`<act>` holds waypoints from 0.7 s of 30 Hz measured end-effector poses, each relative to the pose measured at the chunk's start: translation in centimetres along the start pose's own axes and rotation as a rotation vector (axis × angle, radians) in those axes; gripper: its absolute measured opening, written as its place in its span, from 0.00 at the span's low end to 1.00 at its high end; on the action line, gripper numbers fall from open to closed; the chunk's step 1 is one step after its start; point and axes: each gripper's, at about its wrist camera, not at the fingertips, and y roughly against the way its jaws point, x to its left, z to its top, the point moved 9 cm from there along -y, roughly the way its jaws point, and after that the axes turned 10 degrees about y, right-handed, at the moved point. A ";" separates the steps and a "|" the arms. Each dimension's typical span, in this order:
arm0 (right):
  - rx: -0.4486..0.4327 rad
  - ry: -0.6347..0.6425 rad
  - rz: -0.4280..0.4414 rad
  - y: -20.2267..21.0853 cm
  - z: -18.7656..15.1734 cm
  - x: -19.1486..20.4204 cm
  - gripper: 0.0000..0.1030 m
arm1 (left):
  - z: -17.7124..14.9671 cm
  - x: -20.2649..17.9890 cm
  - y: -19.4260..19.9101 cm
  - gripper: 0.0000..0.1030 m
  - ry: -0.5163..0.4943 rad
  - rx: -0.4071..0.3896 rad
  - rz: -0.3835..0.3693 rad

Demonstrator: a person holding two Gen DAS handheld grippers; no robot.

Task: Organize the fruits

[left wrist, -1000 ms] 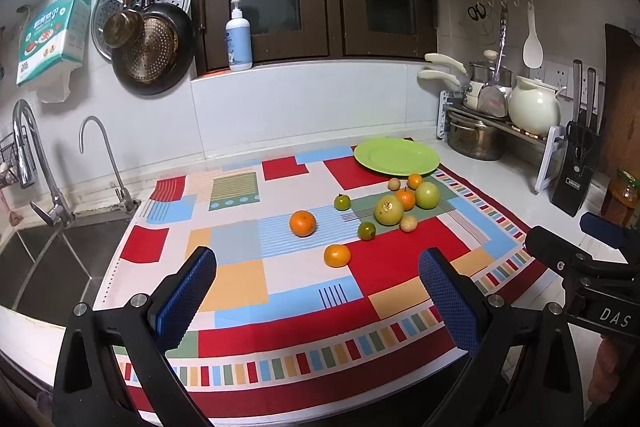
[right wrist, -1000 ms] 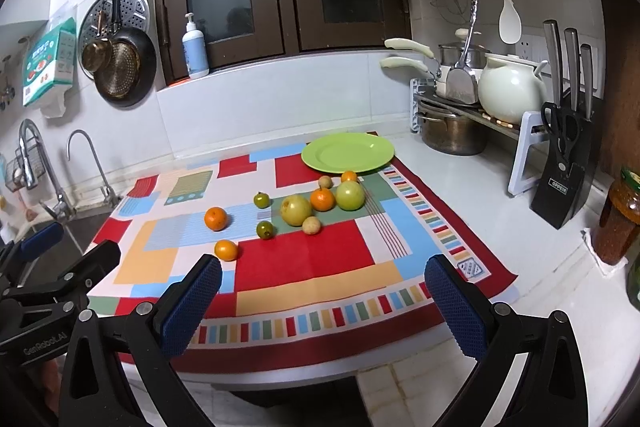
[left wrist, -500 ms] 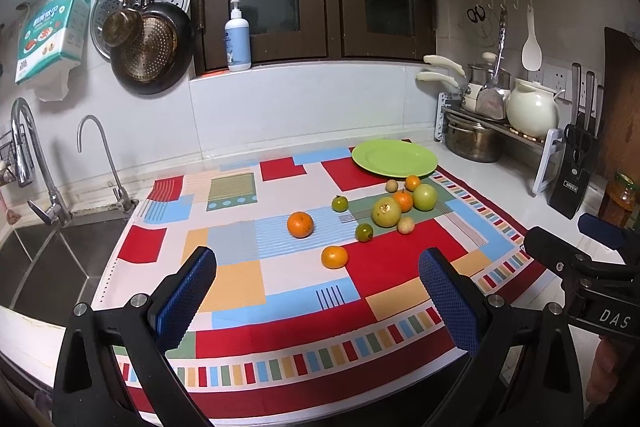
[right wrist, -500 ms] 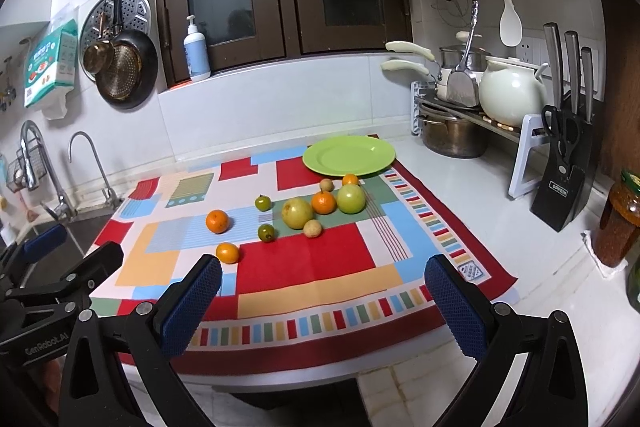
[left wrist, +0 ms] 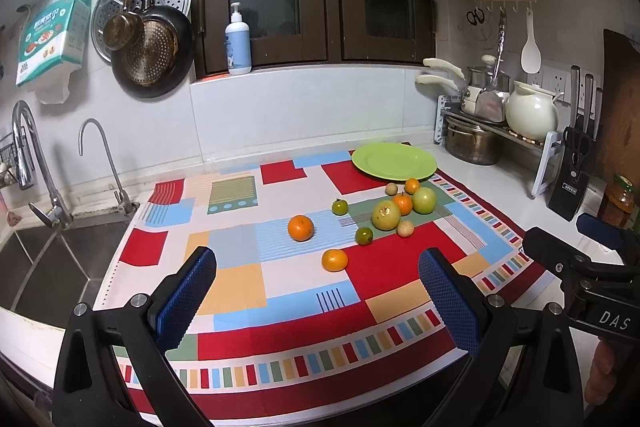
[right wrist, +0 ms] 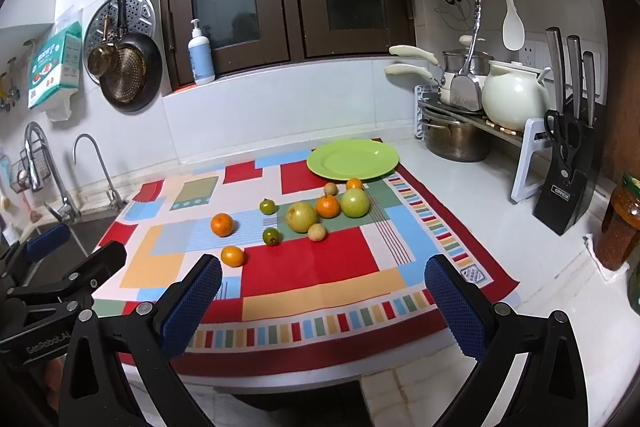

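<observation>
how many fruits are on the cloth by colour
orange: 4, e.g. the nearest orange fruit
dark green small: 2, e.g.
pale green large: 2, e.g.
tan small: 2, e.g.
total: 10, none on the green plate

White worktop (right wrist: 500, 223) is carrying a patchwork cloth (right wrist: 312, 267), reaching its front edge. Pot rack (right wrist: 472, 123) and knife block (right wrist: 564, 199) are standing along the right edge.

A soap bottle (left wrist: 238, 41) stands on the window ledge, pans (left wrist: 150, 57) hang beside it, and a knife block (right wrist: 566, 187) sits on the bench (right wrist: 500, 227).
</observation>
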 end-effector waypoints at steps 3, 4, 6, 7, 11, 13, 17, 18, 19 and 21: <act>0.000 0.002 0.002 0.0 0.0 0.0 0.99 | 0.0 0.0 0.0 1.00 0.000 0.000 0.000; -0.001 0.001 0.003 0.0 0.0 0.0 0.99 | 0.1 0.0 0.0 1.00 -0.001 -0.001 0.000; -0.001 0.000 0.004 0.0 0.0 0.0 0.99 | 0.2 0.0 0.1 1.00 -0.001 -0.003 -0.001; -0.002 0.001 0.003 0.0 0.0 0.0 0.99 | 0.2 0.0 0.1 1.00 -0.002 -0.004 0.000; -0.002 0.000 0.003 0.0 0.0 0.0 0.99 | 0.3 0.0 0.1 1.00 -0.001 -0.003 0.000; -0.001 0.000 0.005 0.0 0.0 0.0 0.99 | 0.3 0.0 0.1 1.00 -0.001 -0.002 -0.002; -0.001 0.000 0.004 -0.1 0.0 0.0 0.99 | 0.3 -0.1 0.1 1.00 -0.007 -0.001 0.000; -0.001 -0.001 0.005 -0.1 0.0 0.0 0.99 | 0.4 -0.2 0.0 1.00 -0.005 -0.002 -0.001; -0.001 -0.002 0.005 -0.1 0.0 0.0 0.99 | 0.4 -0.2 0.0 1.00 -0.001 -0.003 -0.004; -0.001 -0.001 0.002 -0.1 0.0 0.0 0.99 | 0.6 -0.2 -0.1 1.00 0.004 -0.004 -0.008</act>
